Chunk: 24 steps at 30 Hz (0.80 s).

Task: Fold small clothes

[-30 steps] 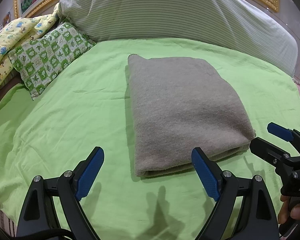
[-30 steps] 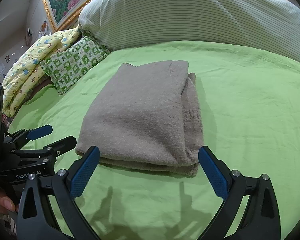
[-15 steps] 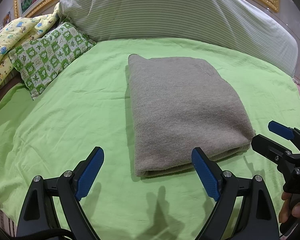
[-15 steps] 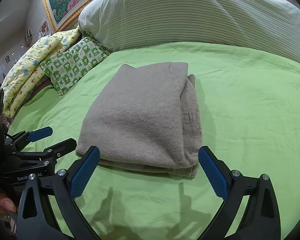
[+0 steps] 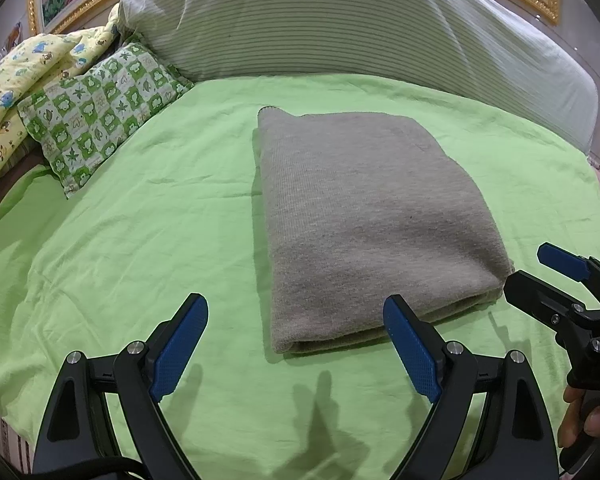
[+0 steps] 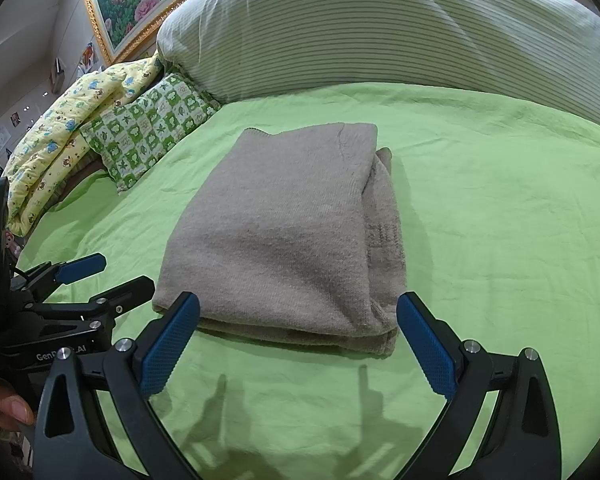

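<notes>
A grey-brown knitted garment (image 5: 372, 216) lies folded into a thick rectangle on the green bed sheet (image 5: 148, 232); it also shows in the right wrist view (image 6: 284, 232), with folded layers stacked along its right side. My left gripper (image 5: 296, 336) is open and empty, hovering just short of the garment's near edge. My right gripper (image 6: 298, 336) is open and empty at the same near edge. The right gripper also shows in the left wrist view (image 5: 540, 272) beside the garment's right corner, and the left gripper in the right wrist view (image 6: 100, 276) at the garment's left.
A large striped pillow (image 5: 340, 24) lies along the head of the bed. A green checked cushion (image 5: 100, 108) and a yellow printed quilt (image 5: 28, 76) sit at the back left. A gold-framed picture (image 6: 140, 4) hangs on the wall behind.
Both grippers have drifted only slightly; the garment has not moved and both stay open.
</notes>
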Motion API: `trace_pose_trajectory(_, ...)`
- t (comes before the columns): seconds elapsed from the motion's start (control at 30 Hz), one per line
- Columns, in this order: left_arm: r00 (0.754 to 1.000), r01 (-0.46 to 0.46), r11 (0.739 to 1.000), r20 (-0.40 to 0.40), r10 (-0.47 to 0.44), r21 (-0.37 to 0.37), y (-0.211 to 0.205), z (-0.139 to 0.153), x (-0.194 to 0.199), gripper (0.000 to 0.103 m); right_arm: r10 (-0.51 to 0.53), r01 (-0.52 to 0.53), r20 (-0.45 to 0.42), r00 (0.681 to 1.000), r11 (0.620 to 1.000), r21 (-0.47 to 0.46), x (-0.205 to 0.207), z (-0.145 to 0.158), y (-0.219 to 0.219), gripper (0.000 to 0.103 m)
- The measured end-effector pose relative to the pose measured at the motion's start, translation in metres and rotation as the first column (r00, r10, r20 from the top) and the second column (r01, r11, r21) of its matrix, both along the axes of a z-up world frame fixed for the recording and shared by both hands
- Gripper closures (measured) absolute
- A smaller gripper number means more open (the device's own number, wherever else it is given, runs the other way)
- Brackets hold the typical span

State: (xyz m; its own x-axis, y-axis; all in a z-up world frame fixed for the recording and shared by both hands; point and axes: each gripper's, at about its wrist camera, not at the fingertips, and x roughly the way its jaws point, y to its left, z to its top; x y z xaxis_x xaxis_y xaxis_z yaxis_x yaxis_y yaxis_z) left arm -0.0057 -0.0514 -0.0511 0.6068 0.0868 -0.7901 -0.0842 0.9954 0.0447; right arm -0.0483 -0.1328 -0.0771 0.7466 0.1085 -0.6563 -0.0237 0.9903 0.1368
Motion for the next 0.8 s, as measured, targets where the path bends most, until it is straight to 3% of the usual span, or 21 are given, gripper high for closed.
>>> trace_pose_trajectory(0.8,1.000,-0.005,1.000,-0.002,0.005,-0.012,-0.003,0.003,0.014,0.013,-0.026,0.026,-0.005,1.000,1.000,0.013,0.007,0.001,-0.009,0.004)
